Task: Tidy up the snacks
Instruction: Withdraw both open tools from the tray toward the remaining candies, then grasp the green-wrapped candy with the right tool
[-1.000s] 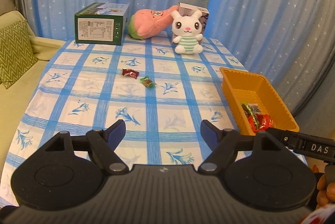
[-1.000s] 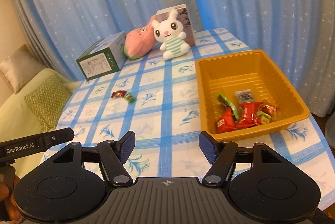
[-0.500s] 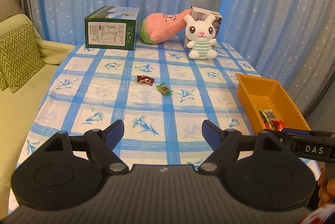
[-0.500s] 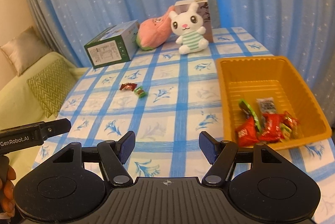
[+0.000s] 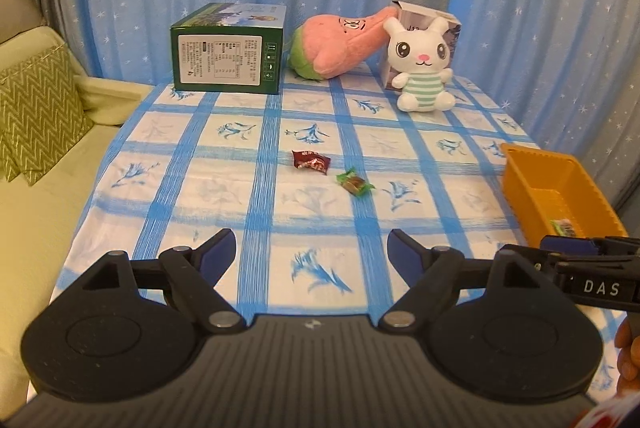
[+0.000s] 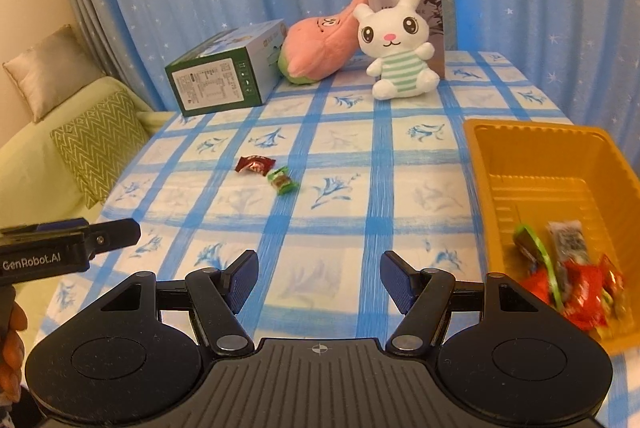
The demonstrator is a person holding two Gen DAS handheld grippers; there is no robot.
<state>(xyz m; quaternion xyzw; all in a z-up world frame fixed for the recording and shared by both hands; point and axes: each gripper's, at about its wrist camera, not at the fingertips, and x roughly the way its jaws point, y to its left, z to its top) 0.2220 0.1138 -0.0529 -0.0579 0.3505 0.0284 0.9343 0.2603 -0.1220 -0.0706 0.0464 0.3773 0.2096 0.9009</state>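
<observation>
Two loose snacks lie mid-table on the blue checked cloth: a dark red wrapper point(image 5: 311, 161) point(image 6: 255, 164) and a green-wrapped candy point(image 5: 354, 182) point(image 6: 281, 181) just right of it. My left gripper point(image 5: 311, 244) hovers open and empty, short of both snacks. My right gripper point(image 6: 319, 262) is also open and empty, with the two snacks ahead to its left. The orange tray point(image 5: 556, 180) point(image 6: 532, 156) stands at the table's right edge. Several red and green snack packs point(image 6: 572, 276) lie in its near end.
Along the far edge stand a green box point(image 5: 228, 59), a pink plush point(image 5: 340, 46), a white rabbit plush point(image 5: 422, 68) and a grey carton point(image 6: 434, 16) behind it. A sofa with a zigzag cushion point(image 5: 36, 112) borders the table's left. Blue curtains hang behind.
Both grippers have moved forward and a little lower over the table, swinging left. The two loose snacks now sit nearer the middle of each view and the tray has slid toward the right.
</observation>
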